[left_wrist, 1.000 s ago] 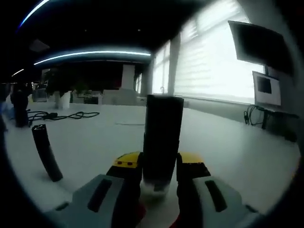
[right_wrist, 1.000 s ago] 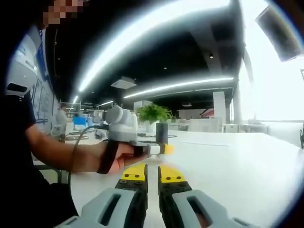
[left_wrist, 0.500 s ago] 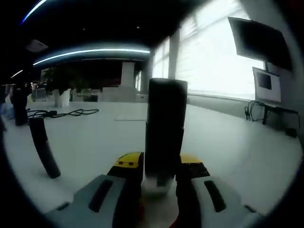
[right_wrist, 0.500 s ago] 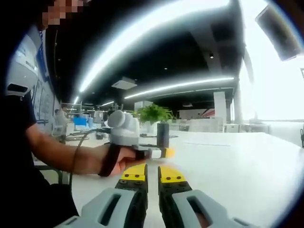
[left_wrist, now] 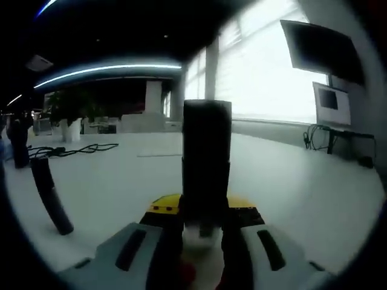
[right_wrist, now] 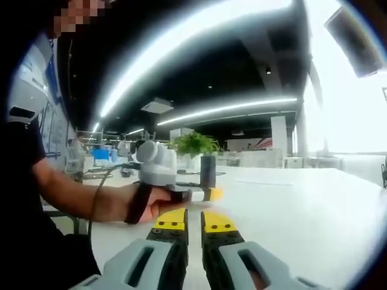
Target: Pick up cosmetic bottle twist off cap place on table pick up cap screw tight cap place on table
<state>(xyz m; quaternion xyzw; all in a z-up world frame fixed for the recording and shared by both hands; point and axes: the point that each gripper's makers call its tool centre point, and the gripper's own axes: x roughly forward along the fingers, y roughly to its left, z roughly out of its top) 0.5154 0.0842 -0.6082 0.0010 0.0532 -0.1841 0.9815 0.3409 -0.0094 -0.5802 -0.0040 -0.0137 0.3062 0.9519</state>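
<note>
Left gripper view: the left tool [left_wrist: 202, 212] pinches the upright dark cosmetic bottle [left_wrist: 205, 160] above the white desk [left_wrist: 290, 187]; a dark cap [left_wrist: 49, 194] stands nearby. The right tool [right_wrist: 195, 225] is pressed together, empty.

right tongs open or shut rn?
Shut and empty. In the right gripper view the right tongs show their yellow-tipped jaws nearly together, nothing between them, above the white table.

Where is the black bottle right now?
In the left gripper view the black bottle stands upright in the middle, pinched in the left claw over the white table.
</note>
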